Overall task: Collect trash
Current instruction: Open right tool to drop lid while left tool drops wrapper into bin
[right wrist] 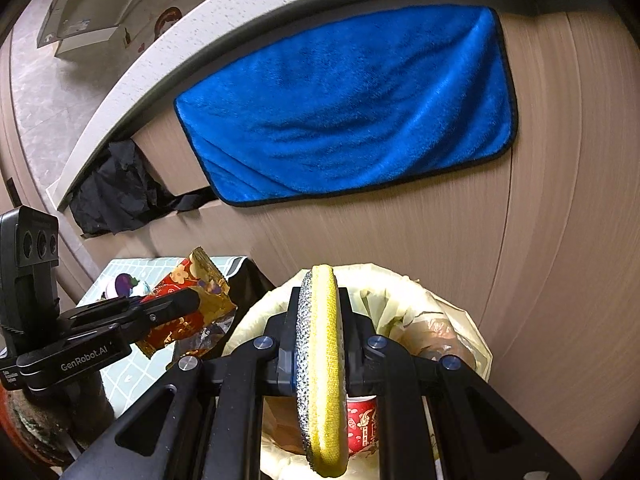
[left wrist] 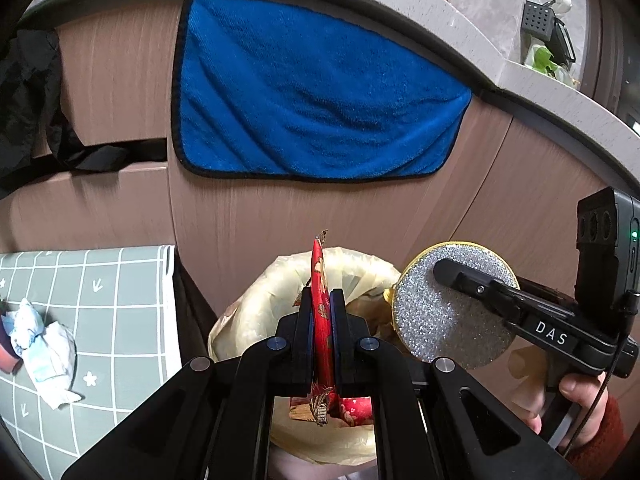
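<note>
My left gripper (left wrist: 321, 304) is shut on a red and gold foil wrapper (left wrist: 320, 276), held edge-on above a bin lined with a pale yellow bag (left wrist: 256, 304). The wrapper also shows in the right wrist view (right wrist: 192, 300). My right gripper (right wrist: 320, 308) is shut on a round scouring pad (right wrist: 322, 360), silver on one face and gold on the other, held over the same bin (right wrist: 400, 296). The pad shows in the left wrist view (left wrist: 444, 308) just right of the bin. A red paper cup (right wrist: 362, 420) lies inside the bin.
A low table with a grey-green grid cloth (left wrist: 120, 300) stands left of the bin, with crumpled white tissues (left wrist: 44, 344) on it. A blue towel (left wrist: 312, 92) and a black bag (left wrist: 28, 92) hang on the brown cabinet front behind. A counter runs above.
</note>
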`<state>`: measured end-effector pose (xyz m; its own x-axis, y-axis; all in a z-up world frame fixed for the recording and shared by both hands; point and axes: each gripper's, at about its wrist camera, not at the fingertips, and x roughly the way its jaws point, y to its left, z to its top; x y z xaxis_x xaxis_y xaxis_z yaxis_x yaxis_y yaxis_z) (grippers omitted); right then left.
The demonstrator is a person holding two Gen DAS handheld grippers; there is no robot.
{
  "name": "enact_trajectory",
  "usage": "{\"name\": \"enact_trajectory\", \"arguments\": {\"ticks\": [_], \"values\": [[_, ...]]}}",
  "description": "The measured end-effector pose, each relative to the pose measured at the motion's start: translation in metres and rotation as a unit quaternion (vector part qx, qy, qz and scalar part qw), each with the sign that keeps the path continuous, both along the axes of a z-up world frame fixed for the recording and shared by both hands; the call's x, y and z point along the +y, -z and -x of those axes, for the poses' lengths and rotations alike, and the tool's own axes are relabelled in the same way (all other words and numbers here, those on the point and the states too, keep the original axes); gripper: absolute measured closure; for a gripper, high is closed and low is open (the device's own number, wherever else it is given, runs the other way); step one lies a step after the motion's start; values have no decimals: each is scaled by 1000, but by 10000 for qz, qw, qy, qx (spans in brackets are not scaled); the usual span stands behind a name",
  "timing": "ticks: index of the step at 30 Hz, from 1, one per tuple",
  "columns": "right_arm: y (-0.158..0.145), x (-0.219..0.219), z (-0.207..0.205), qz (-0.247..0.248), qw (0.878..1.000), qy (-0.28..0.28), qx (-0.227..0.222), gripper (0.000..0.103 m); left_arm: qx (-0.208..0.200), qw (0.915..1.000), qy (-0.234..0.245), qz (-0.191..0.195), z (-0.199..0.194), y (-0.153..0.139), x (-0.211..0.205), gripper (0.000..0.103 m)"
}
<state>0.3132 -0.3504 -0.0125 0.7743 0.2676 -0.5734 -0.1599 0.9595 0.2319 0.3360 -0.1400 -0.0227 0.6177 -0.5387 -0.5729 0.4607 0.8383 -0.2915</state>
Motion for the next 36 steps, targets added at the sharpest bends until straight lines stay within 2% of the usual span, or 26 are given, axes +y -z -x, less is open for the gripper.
{"name": "enact_trajectory", "arguments": {"ticks": [13,15,16,17,18,19,20,24,26,29,33,36], "values": [[16,-4,-13,-27,9998,73,173,89,269,9996,86,-6,-13,18,-7,96],[17,-5,-12,-35,9998,104,155,87,363,9992,149,49,-17,22,-9,94],[18,-5,-12,-16,9998,153,147,79,404,9990,166,108,-18,23,-8,88],[18,-6,-12,4,9997,205,165,72,440,9988,176,137,-19,24,-8,73],[19,-7,-12,4,9996,241,174,58,444,9987,187,160,-19,25,-8,64],[19,-9,-12,-15,9994,289,170,55,440,9986,218,193,-19,25,-8,49],[20,-11,-11,-49,9993,328,170,55,433,9986,233,184,-18,24,-8,45],[21,-14,-11,-71,9988,420,247,55,330,9994,143,-8,-14,19,-5,42],[19,-13,-10,-50,9987,437,244,55,292,9995,89,-34,-11,14,2,35],[13,-11,-6,-12,9988,456,187,55,220,9997,-60,-37,-7,8,19,29],[-1,-5,1,3,9988,486,37,55,154,9991,-390,97,1,-3,57,28],[-16,4,7,34,9988,461,-139,55,-26,9974,-725,49,9,-15,93,27]]}}
